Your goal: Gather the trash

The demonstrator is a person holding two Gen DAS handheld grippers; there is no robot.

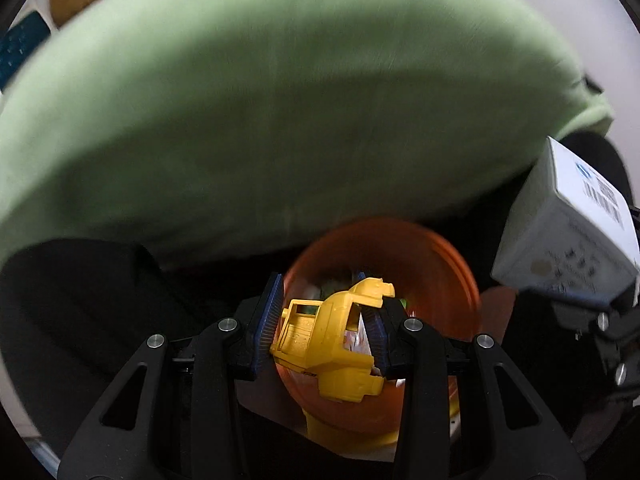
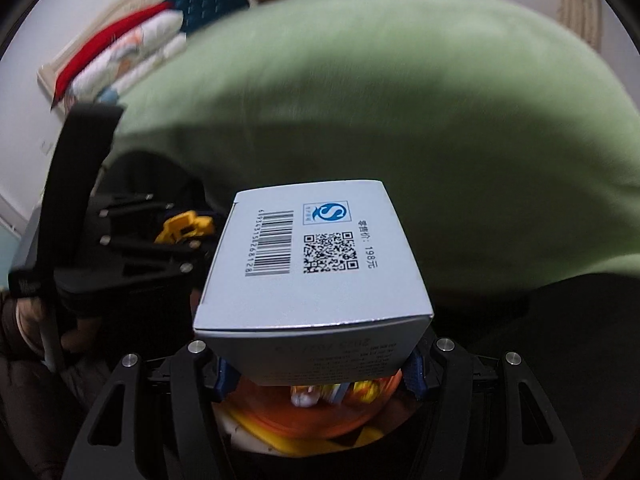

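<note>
Between the left gripper's point(image 1: 324, 326) ribbed blue pads sits a toy point(image 1: 332, 344) of smooth, slightly glossy yellow plastic, with a smooth orange plastic bin point(image 1: 440, 264) beyond it. The right gripper's point(image 2: 318, 372) matt black arms carry shiny metal screws and clamp a box point(image 2: 316, 264) of smooth, satin printed card. Ahead of both lies soft, matt green cloth point(image 1: 280, 100).

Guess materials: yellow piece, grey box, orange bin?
Yellow piece: looks like rigid moulded plastic, slightly glossy; thin walls, window cut-outs, jagged broken edges.
Grey box: likely coated cardboard, satin; sharp folded edges, printed barcode and QR code.
Orange bin: probably smooth plastic; uniform colour, stepped round rim, though blurred.
Left gripper holds the piece, right gripper the box.
</note>
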